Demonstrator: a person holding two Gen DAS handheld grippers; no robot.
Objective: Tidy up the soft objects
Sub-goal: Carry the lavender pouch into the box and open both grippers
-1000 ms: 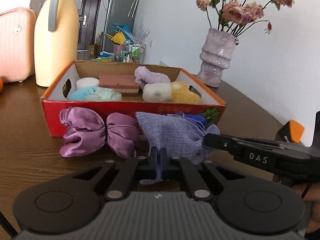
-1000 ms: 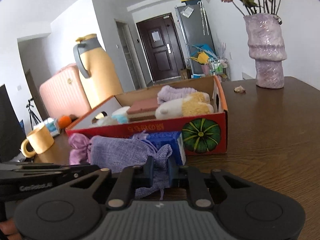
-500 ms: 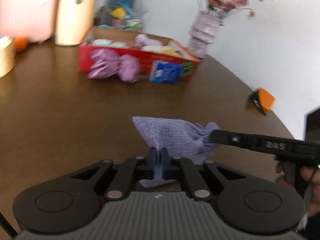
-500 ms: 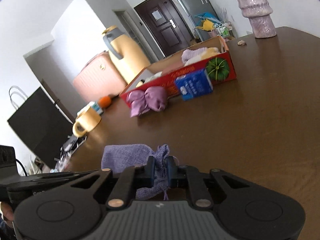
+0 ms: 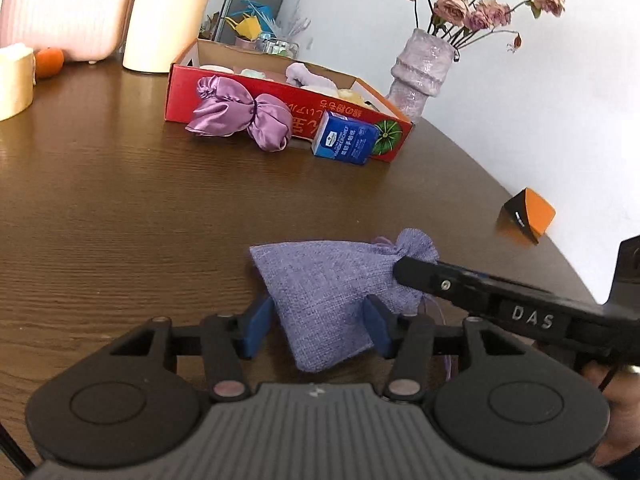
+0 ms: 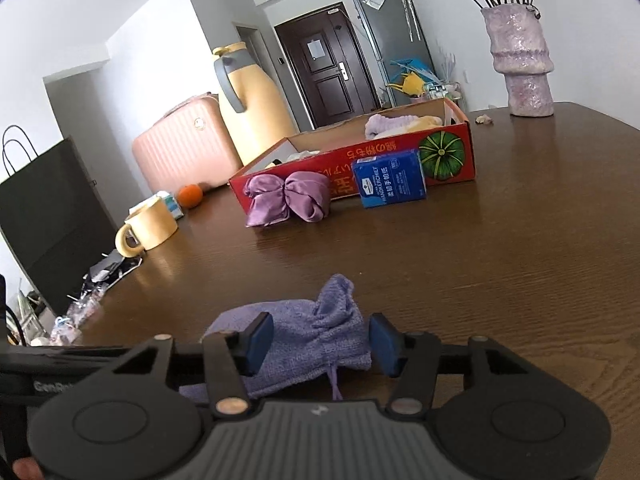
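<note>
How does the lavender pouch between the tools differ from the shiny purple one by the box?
The lavender pouch is matte, coarse weave; the satin pouch is glossy.
The lavender pouch lies mid-table; the satin pouch sits against the red box.
Both are purple, cinched pouches.

pouch (image 5: 332,280): coarse woven cloth, lilac, matt, burlap-like weave showing; frayed gathered neck.
table (image 5: 120,208): dark brown wood, visible grain, semi-gloss, soft reflections of window light.
left gripper (image 5: 318,322): matt black plastic body, ribbed grey housing; blue pads look rubbery, dull.
right gripper (image 6: 318,344): same black plastic and blue pads, small metal pins at the joints.
bow (image 5: 240,114): purple satin, shiny, creased.
box (image 6: 400,152): printed cardboard, red outside, raw brown inside.
tissue pack (image 6: 390,178): glossy blue plastic wrap.
vase (image 6: 520,60): lilac, rough glittery glaze.
jug (image 6: 256,112): smooth yellow plastic, slight sheen.
mug (image 6: 150,226): matt yellow ceramic.
</note>
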